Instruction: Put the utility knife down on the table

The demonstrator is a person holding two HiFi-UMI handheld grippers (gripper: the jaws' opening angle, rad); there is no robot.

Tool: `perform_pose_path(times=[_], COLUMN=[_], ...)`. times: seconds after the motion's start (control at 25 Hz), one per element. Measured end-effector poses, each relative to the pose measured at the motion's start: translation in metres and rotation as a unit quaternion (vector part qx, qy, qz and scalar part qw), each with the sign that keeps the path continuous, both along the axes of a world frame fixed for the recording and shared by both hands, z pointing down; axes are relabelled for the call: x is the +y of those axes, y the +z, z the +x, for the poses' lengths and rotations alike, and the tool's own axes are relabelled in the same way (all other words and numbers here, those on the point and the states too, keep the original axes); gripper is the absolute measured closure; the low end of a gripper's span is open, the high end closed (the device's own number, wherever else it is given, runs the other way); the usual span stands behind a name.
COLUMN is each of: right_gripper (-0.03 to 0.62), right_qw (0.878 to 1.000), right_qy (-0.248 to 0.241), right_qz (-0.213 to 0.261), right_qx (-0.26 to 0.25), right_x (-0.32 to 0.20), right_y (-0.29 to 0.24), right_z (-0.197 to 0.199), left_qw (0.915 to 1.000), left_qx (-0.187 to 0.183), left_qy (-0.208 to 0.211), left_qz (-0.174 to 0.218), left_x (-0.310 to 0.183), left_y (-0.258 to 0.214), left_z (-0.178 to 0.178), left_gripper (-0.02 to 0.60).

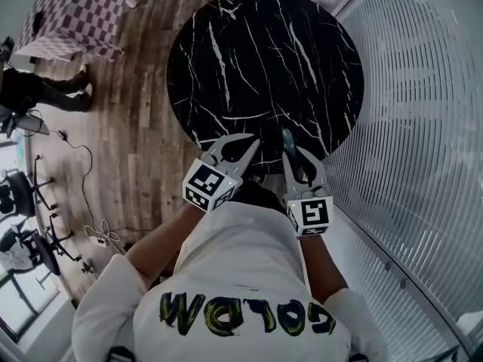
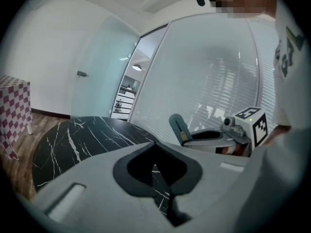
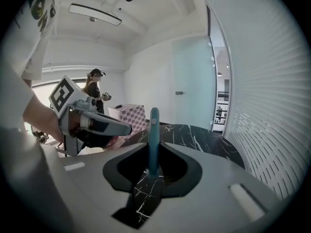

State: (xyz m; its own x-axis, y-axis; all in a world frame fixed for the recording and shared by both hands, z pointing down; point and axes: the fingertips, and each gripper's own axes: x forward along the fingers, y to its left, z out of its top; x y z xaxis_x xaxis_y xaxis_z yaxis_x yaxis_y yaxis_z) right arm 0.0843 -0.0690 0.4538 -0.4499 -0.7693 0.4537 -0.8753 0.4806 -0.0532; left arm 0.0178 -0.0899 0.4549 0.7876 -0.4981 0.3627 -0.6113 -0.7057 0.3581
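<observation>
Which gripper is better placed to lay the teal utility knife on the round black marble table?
Right: the right gripper clamps the knife above the table; the left gripper holds nothing.

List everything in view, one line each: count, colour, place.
table: 1, black marble, round, centre of the head view
utility knife: 1, teal, between the right gripper's fingers
checkered stand: 1, pink and white, upper left
office chairs: 2, black, left edge
power strip: 1, white, with cables on the wood floor, left
blinds: white, along the right side
bystander: 1, dark clothes, left, near the checkered stand
T-shirt: 1, white, on the operator
left gripper: 1, grey, fingers together, empty
right gripper: 1, grey, shut on the utility knife
</observation>
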Motion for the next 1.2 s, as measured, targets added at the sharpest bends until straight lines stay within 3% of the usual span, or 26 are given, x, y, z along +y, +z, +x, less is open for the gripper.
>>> perform_pose_path(times=[0.56,1.2], right_gripper=[0.522,0.522], right_qw=[0.996,0.982], right_qy=[-0.012,-0.02], right_qz=[-0.074,-0.174], right_qx=[0.042,0.066], right_x=[-0.01,-0.01], right_y=[0.084,0.183], right_z=[0.007,0.018], left_qw=[0.9969,0.9877], left_qx=[-0.049,-0.099], left_qy=[0.038,0.062], left_qz=[-0.049,-0.104], left_x=[0.005,0.005], left_y=[0.08,0.173], left_z=[0.014,0.028], left_gripper=[0.581,0.581])
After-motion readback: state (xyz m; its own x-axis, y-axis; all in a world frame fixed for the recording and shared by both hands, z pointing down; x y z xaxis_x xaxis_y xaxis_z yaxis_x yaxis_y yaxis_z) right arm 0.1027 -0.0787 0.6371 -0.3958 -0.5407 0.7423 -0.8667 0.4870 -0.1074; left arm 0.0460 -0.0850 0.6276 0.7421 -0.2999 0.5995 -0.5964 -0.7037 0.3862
